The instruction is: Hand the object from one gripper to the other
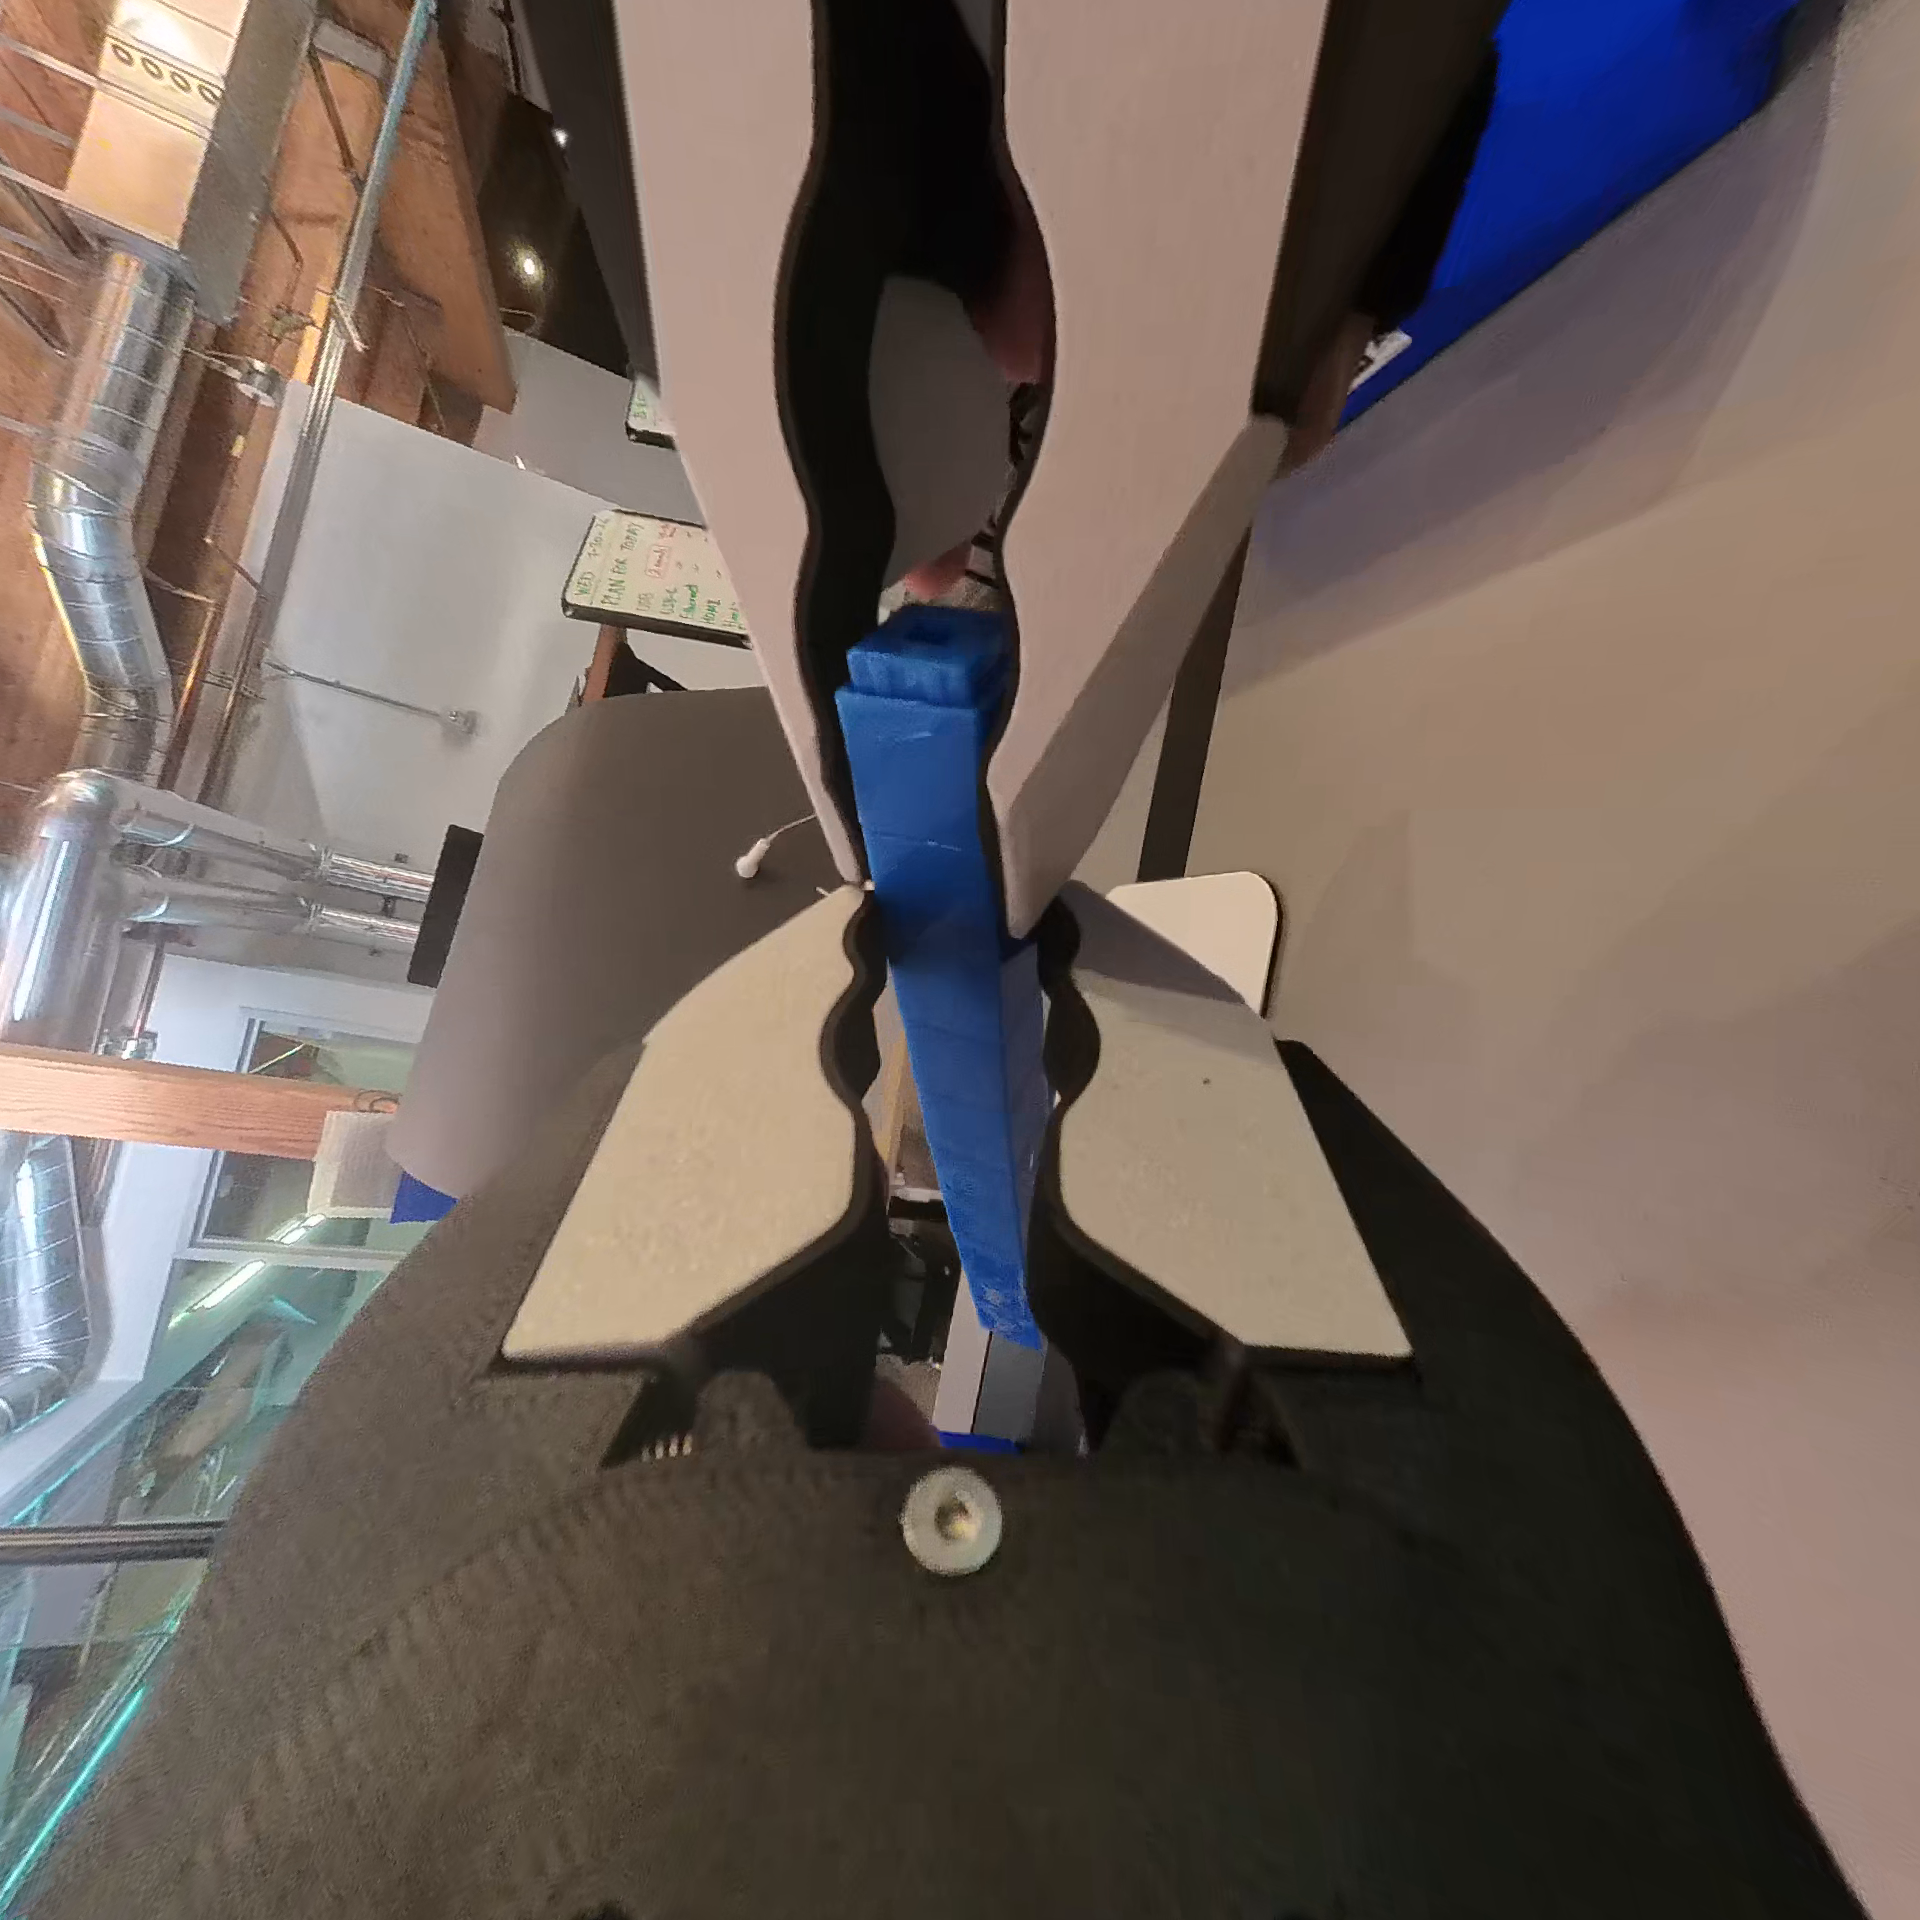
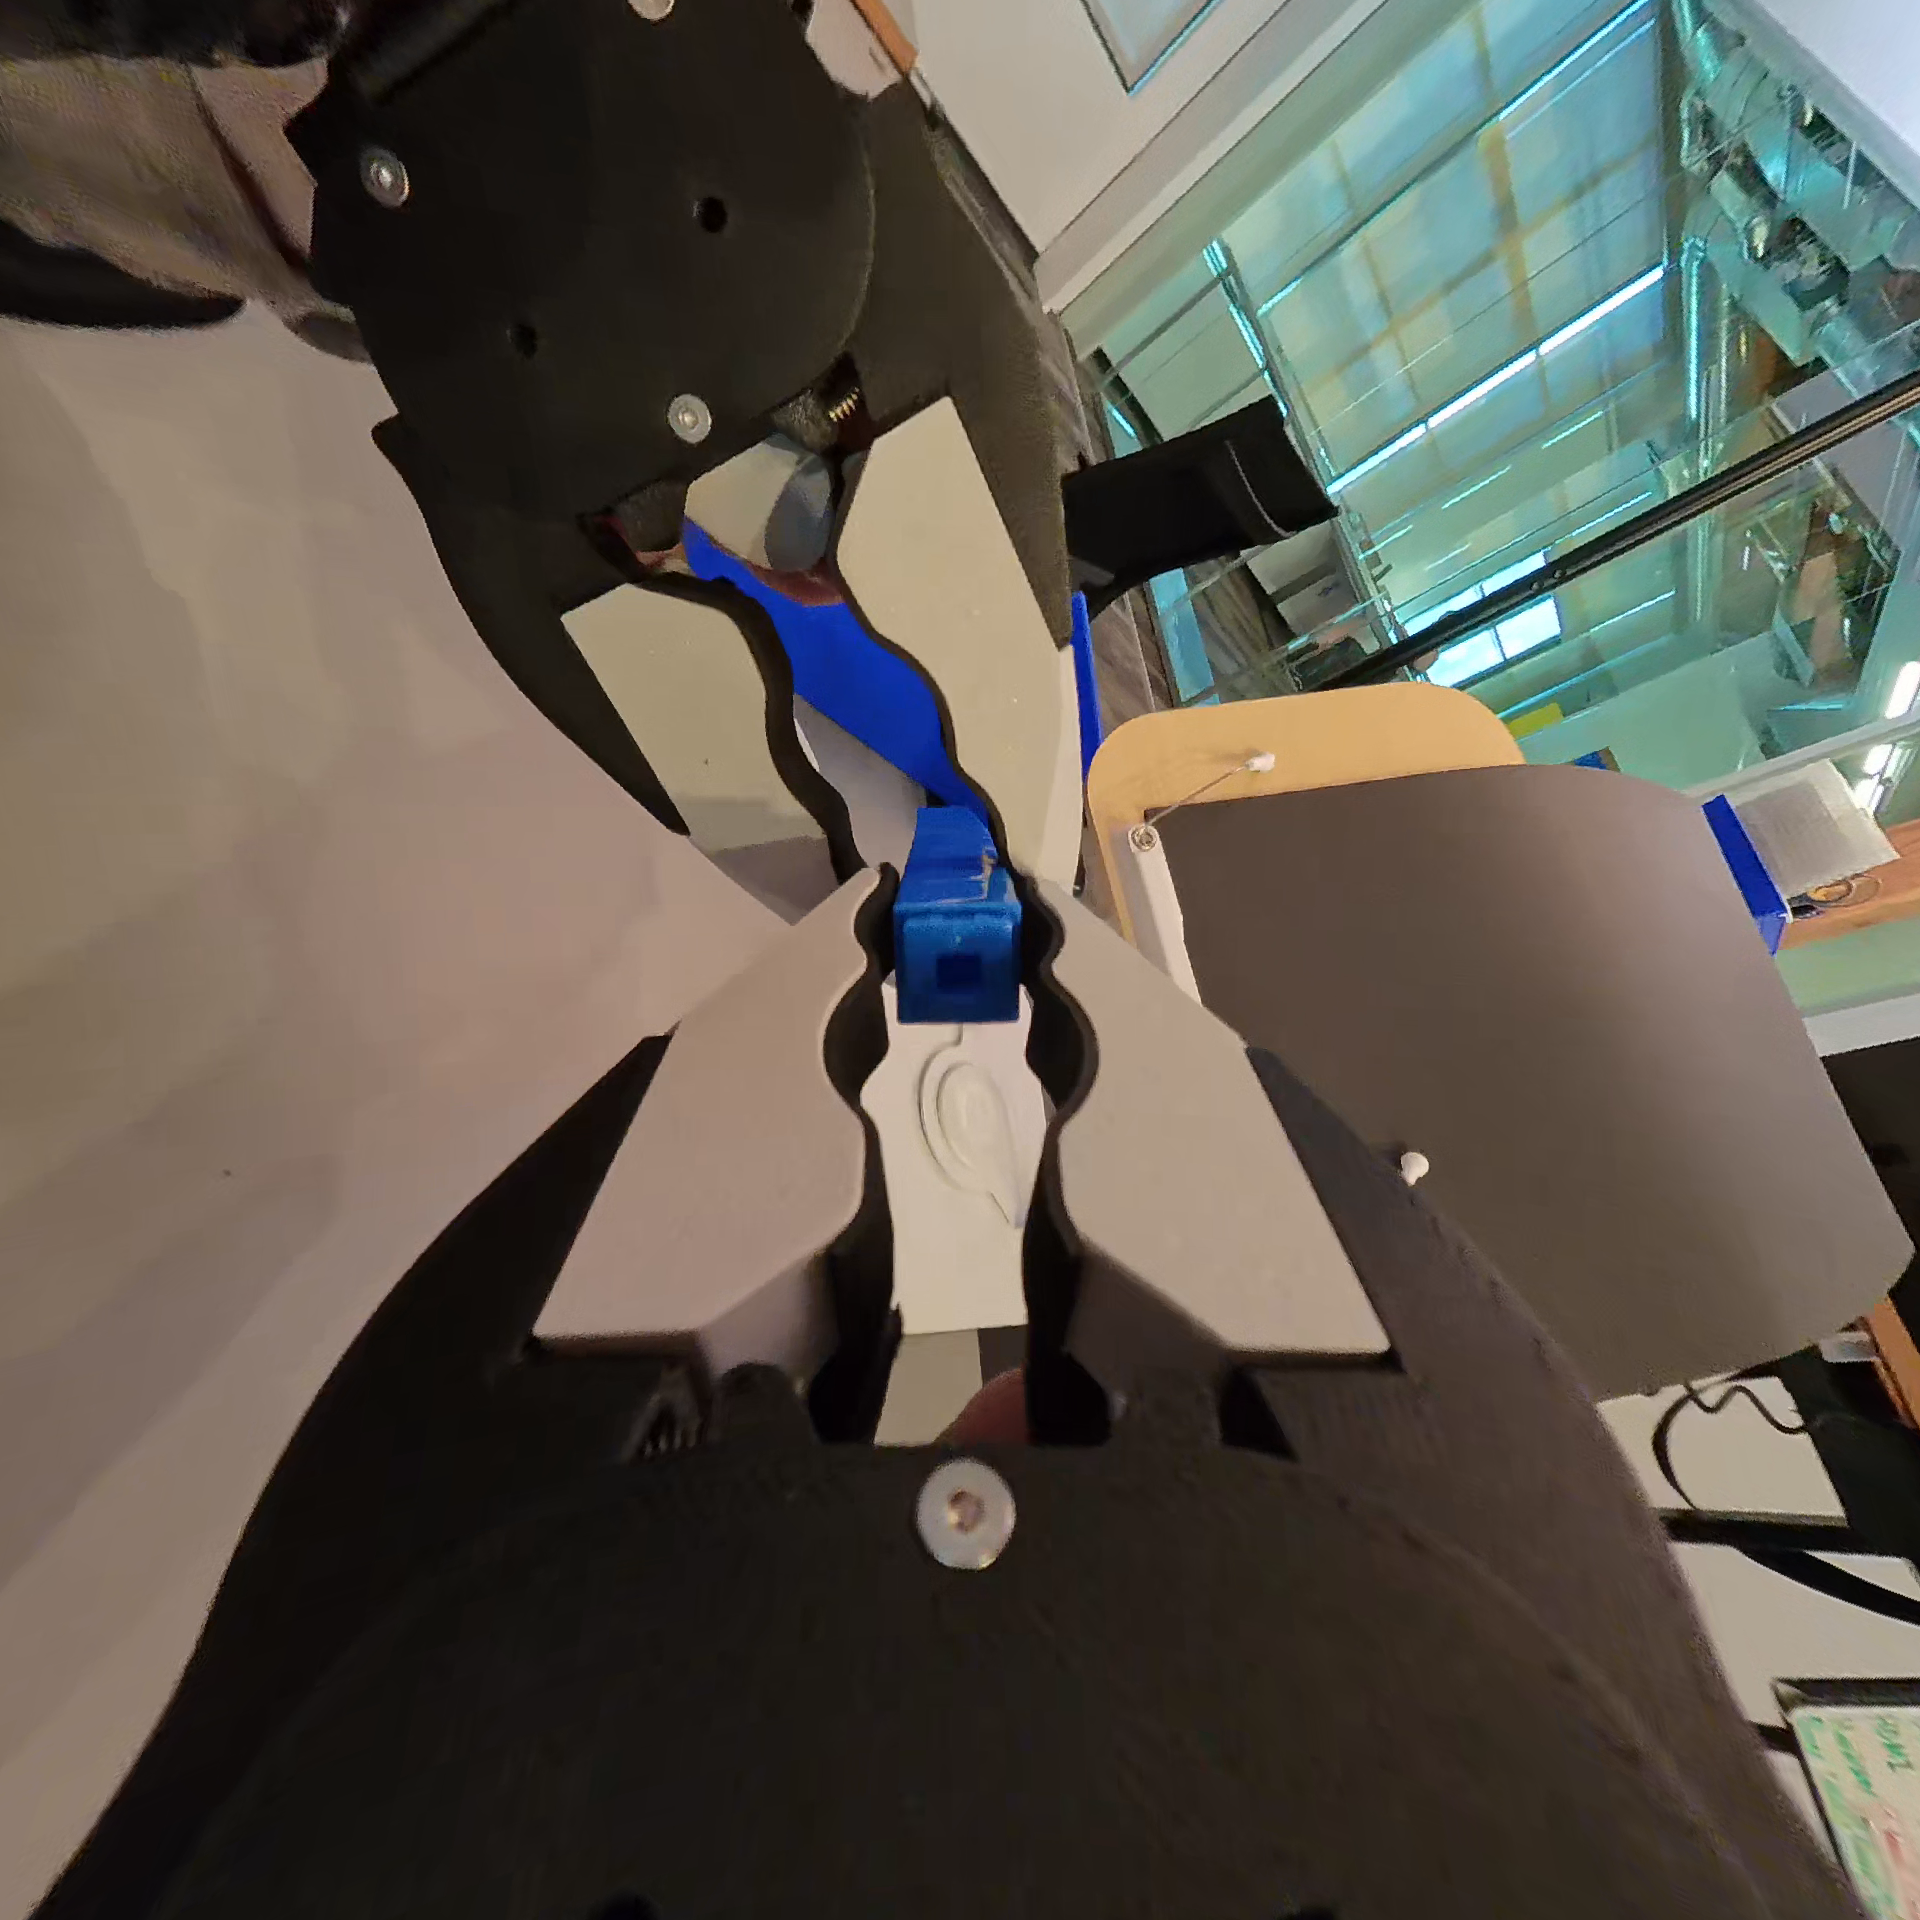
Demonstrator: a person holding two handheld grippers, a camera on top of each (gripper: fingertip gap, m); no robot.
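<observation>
Object: a long blue bar of square section with a square hole in its end face; it hangs in the air between the two grippers, carried by no counter.
Left gripper: its jaws are narrow around the blue bar, whose length runs down between the grey fingers; whether the tips press on it I cannot tell for certain, though they sit tight against its sides.
Right gripper: jaws narrow, the tips clamped on the holed end of the bar; in the left wrist view it comes in from the top edge, gripping that same end.
Relation: the two grippers meet tip to tip, both on the one bar.
Surroundings: a grey wall panel; a whiteboard; silver ducts; a dark curved panel; glass railing.
</observation>
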